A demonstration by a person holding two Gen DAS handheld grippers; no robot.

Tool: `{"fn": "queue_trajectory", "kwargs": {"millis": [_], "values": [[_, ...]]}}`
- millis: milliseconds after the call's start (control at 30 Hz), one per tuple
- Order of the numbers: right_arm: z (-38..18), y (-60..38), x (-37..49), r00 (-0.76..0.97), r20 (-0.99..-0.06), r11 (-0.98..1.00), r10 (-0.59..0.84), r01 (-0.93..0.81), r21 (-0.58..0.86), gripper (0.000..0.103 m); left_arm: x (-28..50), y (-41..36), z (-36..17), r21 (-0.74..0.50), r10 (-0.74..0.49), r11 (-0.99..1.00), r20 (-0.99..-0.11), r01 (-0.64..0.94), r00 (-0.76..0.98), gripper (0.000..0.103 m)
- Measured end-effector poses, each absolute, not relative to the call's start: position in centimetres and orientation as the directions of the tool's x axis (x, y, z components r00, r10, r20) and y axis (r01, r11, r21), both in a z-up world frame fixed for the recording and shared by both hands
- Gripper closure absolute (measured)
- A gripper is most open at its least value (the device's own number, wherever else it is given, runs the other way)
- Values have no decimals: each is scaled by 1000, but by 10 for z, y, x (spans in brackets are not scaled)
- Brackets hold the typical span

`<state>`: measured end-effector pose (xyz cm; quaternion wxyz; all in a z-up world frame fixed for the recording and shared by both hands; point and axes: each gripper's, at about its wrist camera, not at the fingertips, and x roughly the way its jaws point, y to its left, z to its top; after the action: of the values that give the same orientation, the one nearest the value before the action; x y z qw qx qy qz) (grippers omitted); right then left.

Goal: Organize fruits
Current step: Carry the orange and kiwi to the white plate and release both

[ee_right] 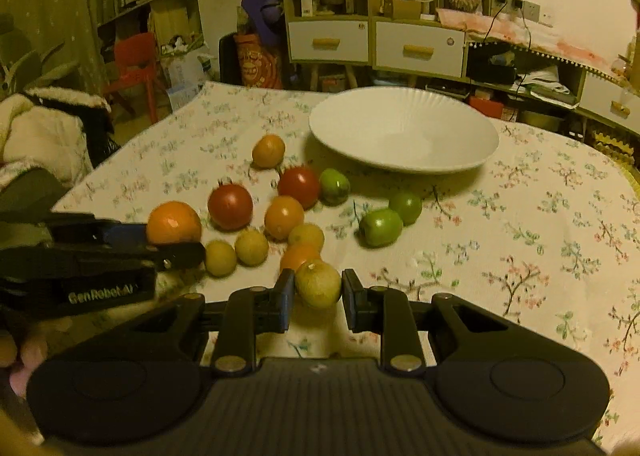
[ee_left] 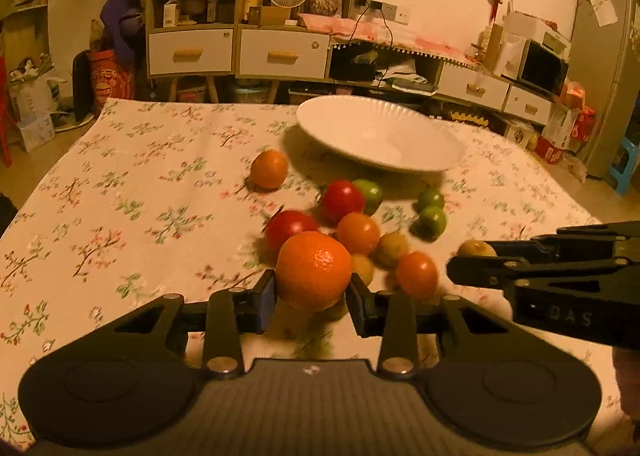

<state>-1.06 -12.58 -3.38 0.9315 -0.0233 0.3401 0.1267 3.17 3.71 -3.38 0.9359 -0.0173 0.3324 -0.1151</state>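
My left gripper [ee_left: 312,296] is shut on a large orange [ee_left: 313,270]; the same orange [ee_right: 173,222] shows at the left of the right wrist view. My right gripper [ee_right: 317,296] is shut on a small yellow-green fruit [ee_right: 318,283], whose top [ee_left: 476,248] peeks over that gripper in the left wrist view. On the flowered cloth lie two red tomatoes [ee_right: 230,206], orange fruits [ee_right: 284,217], small yellow fruits [ee_right: 251,247] and green fruits [ee_right: 381,227]. A white bowl [ee_right: 404,129] stands empty behind them.
The flowered tablecloth [ee_right: 540,240] covers the table, with bare cloth to the right and to the far left [ee_left: 120,183]. Shelves and drawers [ee_left: 236,47] line the wall behind. A fluffy white garment [ee_right: 44,131] sits off the table's left side.
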Motion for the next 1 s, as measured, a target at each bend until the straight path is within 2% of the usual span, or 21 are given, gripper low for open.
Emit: {"fn": "queue_trajectory", "kwargs": {"millis": [400, 667, 1000], "values": [[-11, -162, 41, 777, -599, 981, 190, -171, 89, 81, 79, 10, -18, -129, -263, 963, -619, 235, 740, 68], [-10, -186, 87, 770, -614, 984, 174, -119, 131, 81, 118, -18, -14, -122, -300, 950, -597, 286, 744, 68], [-21, -201, 127, 752, -638, 983, 165, -73, 168, 81, 170, -37, -29, -157, -324, 943, -647, 295, 690, 68]]}}
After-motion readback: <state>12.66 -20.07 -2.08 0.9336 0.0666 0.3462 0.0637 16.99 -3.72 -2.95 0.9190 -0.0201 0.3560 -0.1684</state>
